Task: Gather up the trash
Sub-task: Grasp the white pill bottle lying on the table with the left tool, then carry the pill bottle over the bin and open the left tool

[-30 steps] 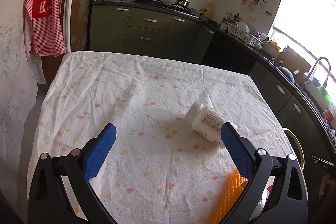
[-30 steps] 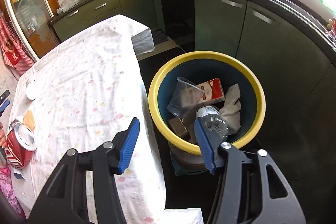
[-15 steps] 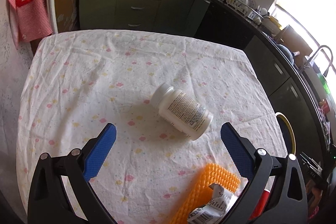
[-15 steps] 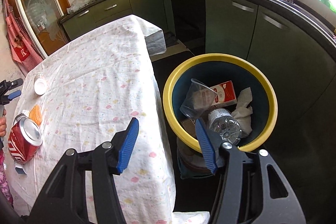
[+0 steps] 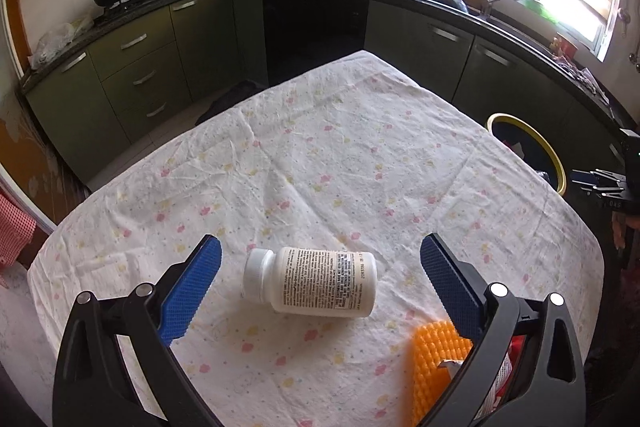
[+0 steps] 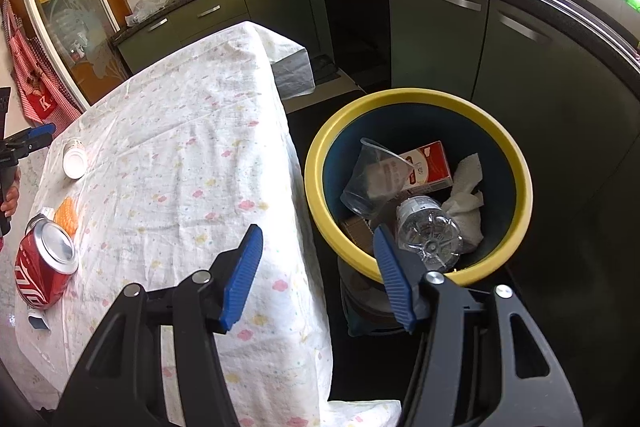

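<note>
A white pill bottle [image 5: 312, 281] lies on its side on the table's floral cloth [image 5: 320, 167], between the wide-open fingers of my left gripper [image 5: 316, 283]; the pads stand apart from it. The bottle shows small in the right wrist view [image 6: 75, 159]. A red soda can [image 6: 44, 265] and an orange scrubber [image 6: 66, 215] lie near the table's left end; the scrubber also shows by my left gripper [image 5: 436, 359]. My right gripper [image 6: 320, 275] is open and empty, over the gap between table edge and the yellow-rimmed blue bin [image 6: 520, 163], which holds a clear bottle [image 6: 428, 231], cup, carton and tissue.
Green kitchen cabinets [image 5: 132, 67] and a dark counter with stove, dish rack and sink curve around the table. The bin also shows beyond the table's right edge [image 5: 552, 155]. A red checked apron [image 6: 36, 79] hangs at the left wall.
My left gripper has swung round and closed in, so the pill bottle now lies between its open fingers. My right gripper has drawn back slightly from the bin, still open.
</note>
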`<action>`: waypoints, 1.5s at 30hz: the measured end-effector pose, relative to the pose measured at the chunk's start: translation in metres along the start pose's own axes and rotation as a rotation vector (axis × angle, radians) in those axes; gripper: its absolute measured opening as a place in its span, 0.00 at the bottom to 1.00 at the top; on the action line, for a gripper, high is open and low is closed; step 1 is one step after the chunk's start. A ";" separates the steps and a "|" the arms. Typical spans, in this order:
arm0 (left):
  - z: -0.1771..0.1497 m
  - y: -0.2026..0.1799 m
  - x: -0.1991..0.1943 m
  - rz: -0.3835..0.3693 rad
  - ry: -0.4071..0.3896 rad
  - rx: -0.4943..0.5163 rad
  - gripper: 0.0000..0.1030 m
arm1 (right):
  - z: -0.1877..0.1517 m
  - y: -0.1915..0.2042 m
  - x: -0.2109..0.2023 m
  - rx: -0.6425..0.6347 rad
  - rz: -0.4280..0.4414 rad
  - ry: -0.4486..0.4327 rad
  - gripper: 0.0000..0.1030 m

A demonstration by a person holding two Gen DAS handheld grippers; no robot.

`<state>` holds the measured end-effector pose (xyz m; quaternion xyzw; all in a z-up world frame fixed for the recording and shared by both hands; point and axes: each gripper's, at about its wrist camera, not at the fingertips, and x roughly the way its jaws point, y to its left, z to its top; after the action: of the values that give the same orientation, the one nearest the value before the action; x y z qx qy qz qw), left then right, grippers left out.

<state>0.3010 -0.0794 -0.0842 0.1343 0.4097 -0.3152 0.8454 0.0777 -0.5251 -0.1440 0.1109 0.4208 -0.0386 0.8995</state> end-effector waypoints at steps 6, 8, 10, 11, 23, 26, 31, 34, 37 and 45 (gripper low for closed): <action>-0.010 0.005 0.024 0.003 0.050 0.021 0.95 | 0.003 0.009 0.005 -0.016 0.001 0.013 0.53; -0.013 0.005 0.028 -0.008 0.054 0.020 0.95 | 0.005 0.011 0.007 -0.020 -0.001 0.018 0.53; -0.015 0.004 0.031 -0.011 0.059 0.021 0.95 | 0.006 0.013 0.009 -0.023 -0.002 0.022 0.53; -0.015 0.003 0.032 -0.019 0.062 0.023 0.95 | 0.006 0.014 0.010 -0.023 -0.002 0.024 0.53; -0.021 -0.004 0.058 -0.002 0.123 0.053 0.95 | 0.006 0.019 0.014 -0.031 0.000 0.038 0.53; -0.022 -0.005 0.060 0.016 0.125 0.067 0.94 | 0.006 0.019 0.012 -0.029 0.000 0.033 0.54; -0.021 -0.006 0.058 0.041 0.126 0.065 0.81 | 0.005 0.019 0.011 -0.030 0.003 0.032 0.54; -0.019 -0.012 0.053 0.059 0.121 0.078 0.81 | 0.004 0.018 0.011 -0.032 0.007 0.033 0.53; -0.013 -0.028 0.042 0.054 0.106 0.108 0.81 | 0.004 0.014 0.009 -0.027 0.007 0.029 0.54; 0.035 -0.117 0.012 -0.037 0.041 0.240 0.81 | -0.008 -0.030 -0.018 0.034 -0.054 -0.012 0.54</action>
<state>0.2527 -0.1910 -0.0677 0.2336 0.3885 -0.3747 0.8087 0.0556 -0.5525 -0.1403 0.1145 0.4175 -0.0709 0.8986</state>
